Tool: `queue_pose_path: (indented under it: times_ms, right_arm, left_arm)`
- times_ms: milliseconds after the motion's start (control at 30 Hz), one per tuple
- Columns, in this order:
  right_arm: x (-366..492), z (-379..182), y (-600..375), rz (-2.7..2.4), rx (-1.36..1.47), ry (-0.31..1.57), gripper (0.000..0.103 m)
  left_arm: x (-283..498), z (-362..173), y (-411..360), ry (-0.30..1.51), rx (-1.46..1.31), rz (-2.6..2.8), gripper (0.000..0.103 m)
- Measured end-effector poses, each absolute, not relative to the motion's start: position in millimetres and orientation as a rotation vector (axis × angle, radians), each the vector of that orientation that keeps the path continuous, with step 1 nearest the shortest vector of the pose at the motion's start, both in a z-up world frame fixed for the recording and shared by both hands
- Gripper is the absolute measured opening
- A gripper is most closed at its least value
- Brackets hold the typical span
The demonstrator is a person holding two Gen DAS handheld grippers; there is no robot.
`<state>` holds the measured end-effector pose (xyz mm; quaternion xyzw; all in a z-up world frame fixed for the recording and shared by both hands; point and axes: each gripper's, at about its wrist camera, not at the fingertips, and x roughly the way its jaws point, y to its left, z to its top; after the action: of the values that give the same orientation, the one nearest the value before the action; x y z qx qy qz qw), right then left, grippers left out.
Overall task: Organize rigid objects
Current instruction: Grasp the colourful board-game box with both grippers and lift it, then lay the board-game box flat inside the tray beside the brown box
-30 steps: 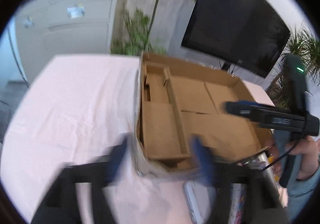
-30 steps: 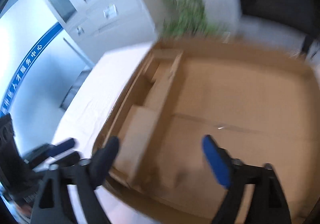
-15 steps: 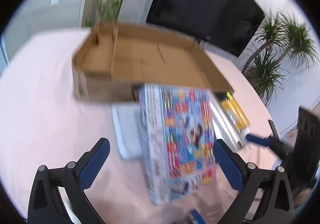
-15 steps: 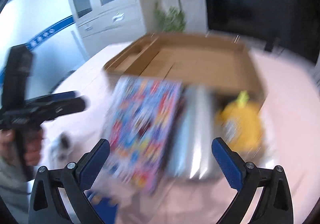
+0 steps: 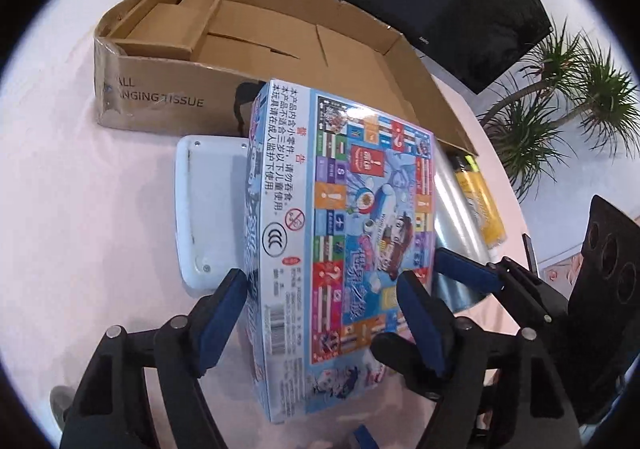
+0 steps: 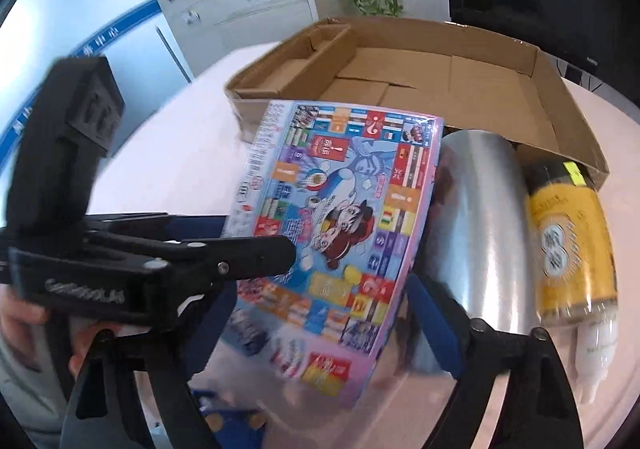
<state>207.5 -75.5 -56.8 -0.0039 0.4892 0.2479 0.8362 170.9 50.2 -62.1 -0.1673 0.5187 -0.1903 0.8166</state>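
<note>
- Left wrist view: the left hand-held gripper (image 5: 320,313) has its jaws spread on either side of the game box (image 5: 340,233); they have just been closing in, with the box between them, and whether the blue pads already press on it cannot be told.
- The game box lies lengthwise on the pink desk (image 5: 80,209), its far short edge close against the front wall of the cardboard tray (image 5: 160,97).
- Just left of the box a white flat device (image 5: 204,209) lies, its right edge tucked under the box's long side; left of that the desk is bare out to its rim.
- Right of the box a silver cylinder (image 5: 456,225) lies alongside it, then a yellow bottle (image 5: 480,205), both parallel to it.
- The right hand-held gripper (image 5: 472,273) reaches in from the right, a blue pad near the box's right edge.
- Right wrist view: the right hand-held gripper (image 6: 320,329) is spread around the near end of the game box (image 6: 336,217); its jaws have just been closing, box between them, contact unclear.
- The left hand-held gripper (image 6: 224,261) crosses in from the left over the box's left edge.
- The silver cylinder (image 6: 476,233) lies just beside the box's right edge, with the yellow bottle (image 6: 568,241) beyond it; both reach the front wall of the tray (image 6: 440,89).
- The tray's large compartment lies open behind them.
</note>
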Motion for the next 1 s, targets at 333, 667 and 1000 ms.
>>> queue_pose_path:
  times_ms: [333,667,1000]
  right_arm:
    - [212,-56,-63,0.414,-0.008,0.962,0.083]
    - [266,37,-68,0.409,0.011,0.712,0.083]
    - [419,-17,-57,0.445,0.065,0.975,0.082]
  left_arm:
    - [154,-15,50,0.962,-0.233,-0.326,0.055]
    - [238,73,60,0.740,-0.141,-0.301,0.057]
    - [363,-6,85,1.032,-0.176,-0.261,0.056]
